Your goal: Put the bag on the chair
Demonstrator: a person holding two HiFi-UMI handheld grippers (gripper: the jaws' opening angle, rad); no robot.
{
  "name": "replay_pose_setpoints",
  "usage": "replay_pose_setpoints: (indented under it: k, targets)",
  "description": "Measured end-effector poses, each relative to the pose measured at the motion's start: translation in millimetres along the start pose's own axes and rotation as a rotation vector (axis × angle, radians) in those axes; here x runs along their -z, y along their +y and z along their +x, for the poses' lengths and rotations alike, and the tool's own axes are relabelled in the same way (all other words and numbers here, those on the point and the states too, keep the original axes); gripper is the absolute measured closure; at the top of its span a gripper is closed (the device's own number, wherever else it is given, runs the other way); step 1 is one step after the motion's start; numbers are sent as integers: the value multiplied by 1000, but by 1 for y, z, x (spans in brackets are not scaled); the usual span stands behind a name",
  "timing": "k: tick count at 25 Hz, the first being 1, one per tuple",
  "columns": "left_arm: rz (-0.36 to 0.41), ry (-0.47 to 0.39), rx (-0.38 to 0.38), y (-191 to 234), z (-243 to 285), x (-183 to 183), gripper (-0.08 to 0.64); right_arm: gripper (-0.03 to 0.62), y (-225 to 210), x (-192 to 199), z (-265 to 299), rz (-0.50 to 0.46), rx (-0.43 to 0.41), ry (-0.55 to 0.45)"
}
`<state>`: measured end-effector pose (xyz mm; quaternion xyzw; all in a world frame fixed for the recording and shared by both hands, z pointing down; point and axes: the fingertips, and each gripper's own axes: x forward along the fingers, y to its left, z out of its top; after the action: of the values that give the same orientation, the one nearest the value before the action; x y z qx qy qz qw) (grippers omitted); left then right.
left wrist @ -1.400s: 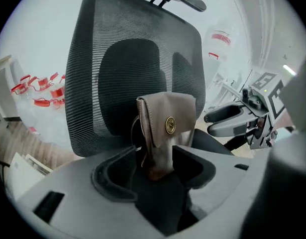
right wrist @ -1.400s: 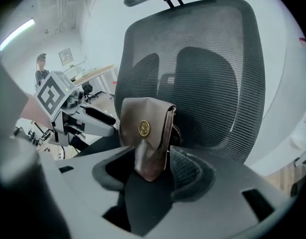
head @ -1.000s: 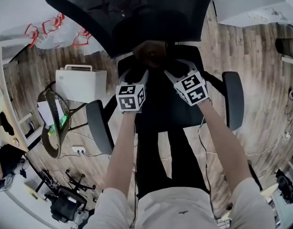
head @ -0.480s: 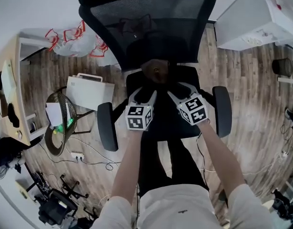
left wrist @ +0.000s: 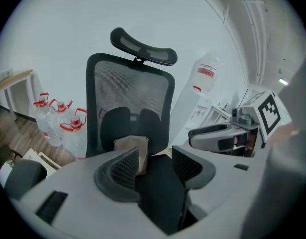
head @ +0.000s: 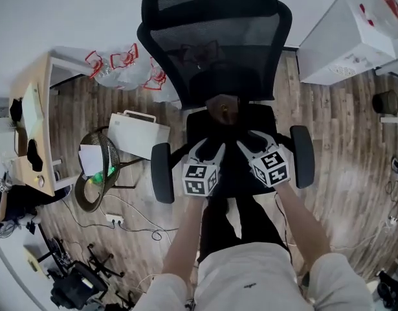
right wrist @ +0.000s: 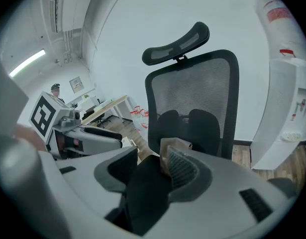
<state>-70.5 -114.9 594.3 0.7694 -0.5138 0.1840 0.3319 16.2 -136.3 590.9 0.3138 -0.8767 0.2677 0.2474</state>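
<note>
Bag (left wrist: 133,144) — partly hidden by left gripper (left wrist: 155,154) fingers (left wrist: 124,167).

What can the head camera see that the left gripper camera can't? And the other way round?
Only the head view shows the person's arms and legs, the marker cube and the wire basket. Only the left gripper view shows the ribbed pads inside the left gripper, which is open with nothing in it. Both show the black chair, the brown bag sitting on its seat, and the water bottles with red handles.
</note>
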Motion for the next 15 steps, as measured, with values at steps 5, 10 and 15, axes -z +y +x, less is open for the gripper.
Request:
replay_pose_setpoints:
  k: [5, 10, 15]
  targets:
    - [28, -5, 28, -15, -23, -1, 369, 414, 18, -10, -24, 0, 13, -21]
    - [45, -24, 44, -24, -48, -6, 413, 427, 38, -8, -47, 10, 40, -27]
    - [39, -55, 76, -39, -82, -8, 450, 448, 63, -2, -74, 14, 75, -40]
